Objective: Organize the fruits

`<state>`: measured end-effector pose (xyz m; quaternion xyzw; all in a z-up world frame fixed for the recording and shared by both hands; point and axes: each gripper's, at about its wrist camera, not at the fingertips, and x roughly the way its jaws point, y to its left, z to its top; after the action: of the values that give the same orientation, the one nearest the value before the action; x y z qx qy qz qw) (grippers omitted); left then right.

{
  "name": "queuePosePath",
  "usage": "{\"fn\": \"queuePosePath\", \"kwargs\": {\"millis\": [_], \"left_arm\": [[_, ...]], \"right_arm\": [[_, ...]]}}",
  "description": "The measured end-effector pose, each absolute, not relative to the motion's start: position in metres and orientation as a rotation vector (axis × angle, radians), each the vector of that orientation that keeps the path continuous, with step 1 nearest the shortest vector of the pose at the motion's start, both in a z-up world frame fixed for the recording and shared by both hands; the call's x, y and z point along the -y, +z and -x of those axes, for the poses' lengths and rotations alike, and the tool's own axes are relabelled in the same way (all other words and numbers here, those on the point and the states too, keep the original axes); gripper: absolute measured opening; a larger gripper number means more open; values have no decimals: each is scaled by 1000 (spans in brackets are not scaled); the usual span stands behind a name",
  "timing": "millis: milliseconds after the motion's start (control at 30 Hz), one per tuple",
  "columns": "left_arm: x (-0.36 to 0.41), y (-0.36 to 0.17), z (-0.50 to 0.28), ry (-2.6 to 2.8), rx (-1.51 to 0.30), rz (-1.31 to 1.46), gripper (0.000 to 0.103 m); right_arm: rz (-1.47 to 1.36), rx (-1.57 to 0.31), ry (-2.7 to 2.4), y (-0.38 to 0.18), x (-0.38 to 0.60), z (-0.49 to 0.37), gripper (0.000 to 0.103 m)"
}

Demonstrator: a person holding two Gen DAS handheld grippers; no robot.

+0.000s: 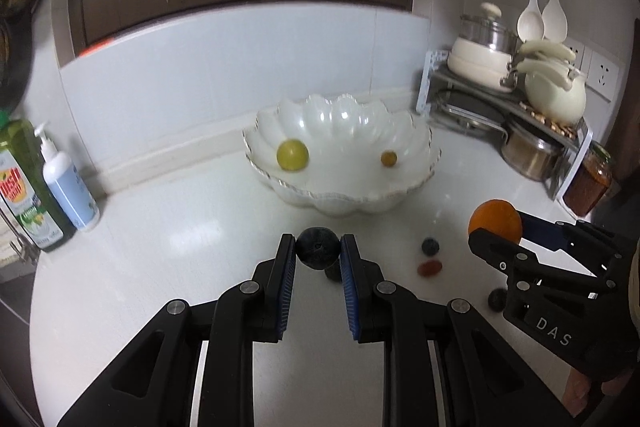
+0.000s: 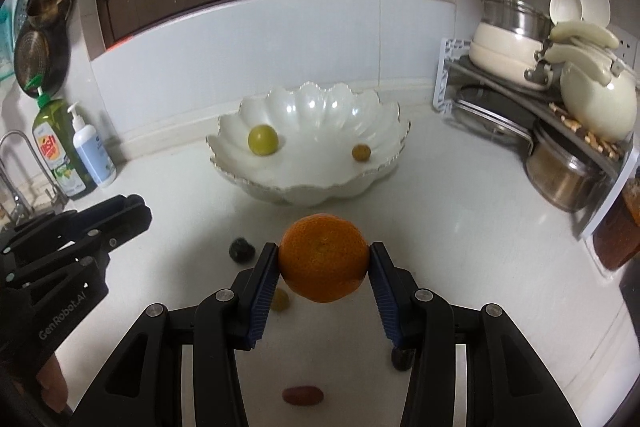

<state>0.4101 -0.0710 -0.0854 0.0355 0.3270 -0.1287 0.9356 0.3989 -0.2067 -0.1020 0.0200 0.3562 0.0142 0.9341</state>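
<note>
A white scalloped bowl (image 1: pixel 344 203) (image 2: pixel 280 193) stands on the counter and holds a green round fruit (image 1: pixel 292 155) (image 2: pixel 263 140) and a small brown fruit (image 1: pixel 388 158) (image 2: pixel 361 152). My left gripper (image 1: pixel 318 249) is shut on a dark round fruit (image 1: pixel 317 247), held just before the bowl. My right gripper (image 2: pixel 324 259) is shut on an orange (image 2: pixel 324 257) (image 1: pixel 495 219), right of the left gripper. Loose on the counter lie a blueberry (image 1: pixel 430 246), a red oval fruit (image 1: pixel 430 268) (image 2: pixel 302 395), a dark fruit (image 2: pixel 241 249) and a small green one (image 2: pixel 280 299).
Soap bottles (image 1: pixel 60 183) (image 2: pixel 76 147) stand at the left by a tap (image 2: pixel 16 163). A rack with pots, a kettle (image 1: pixel 556 95) (image 2: pixel 598 103) and a jar (image 1: pixel 590 183) fills the right corner. Dark cabinets hang above the white backsplash.
</note>
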Motion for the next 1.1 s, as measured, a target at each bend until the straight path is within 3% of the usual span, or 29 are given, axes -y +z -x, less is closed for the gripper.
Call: {"fn": "queuePosePath", "kwargs": {"millis": [600,1100], "left_arm": [[68,-44,-439,-276,-561,-43,23],[80,-18,-481,-303,-560,-69,23]], "right_arm": [[-40,-593,11,-56,202,-421,47],[-57,-588,14,-36,210,-459,47]]}}
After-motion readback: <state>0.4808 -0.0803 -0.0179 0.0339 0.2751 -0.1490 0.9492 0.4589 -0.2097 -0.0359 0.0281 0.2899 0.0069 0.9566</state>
